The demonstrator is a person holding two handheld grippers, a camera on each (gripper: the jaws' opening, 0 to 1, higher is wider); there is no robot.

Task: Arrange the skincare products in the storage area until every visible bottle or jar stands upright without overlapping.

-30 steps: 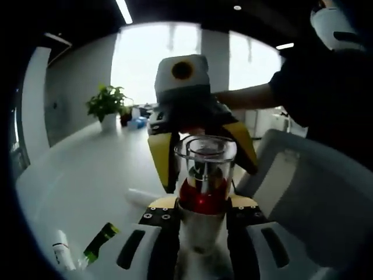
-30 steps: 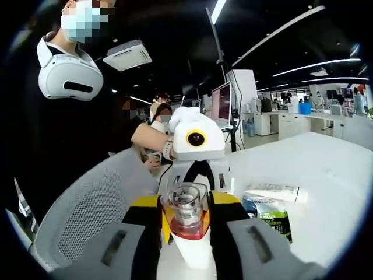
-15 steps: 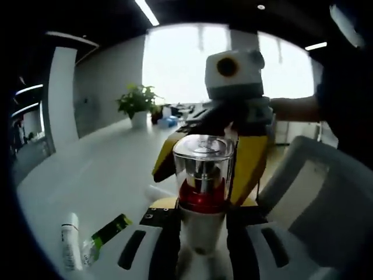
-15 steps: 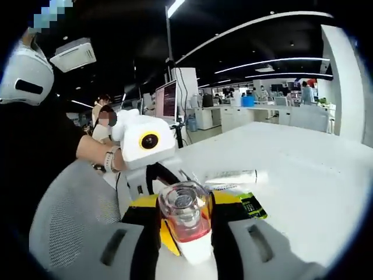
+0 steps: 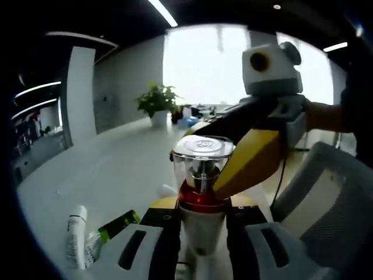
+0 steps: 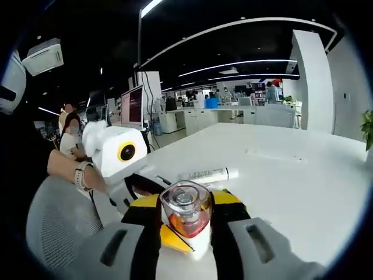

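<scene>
Two tongs are gripping one bottle (image 5: 202, 192) between them, held above the white bench (image 5: 111, 175). In the left gripper view, the left tongs (image 5: 201, 224) are sitting narrow, jaws pressing the bottle's white body just under its red band, clear cap pointing up. The right tongs (image 5: 245, 160), yellow-jawed, are reaching in from the right and touching the same bottle at the band. In the right gripper view, the right tongs (image 6: 186, 233) are clamping that bottle (image 6: 186, 216) at both sides. A white tube (image 5: 76, 236) and a green packet (image 5: 113, 226) are lying flat on the bench. Another tube (image 6: 204, 174) is lying beyond the bottle.
</scene>
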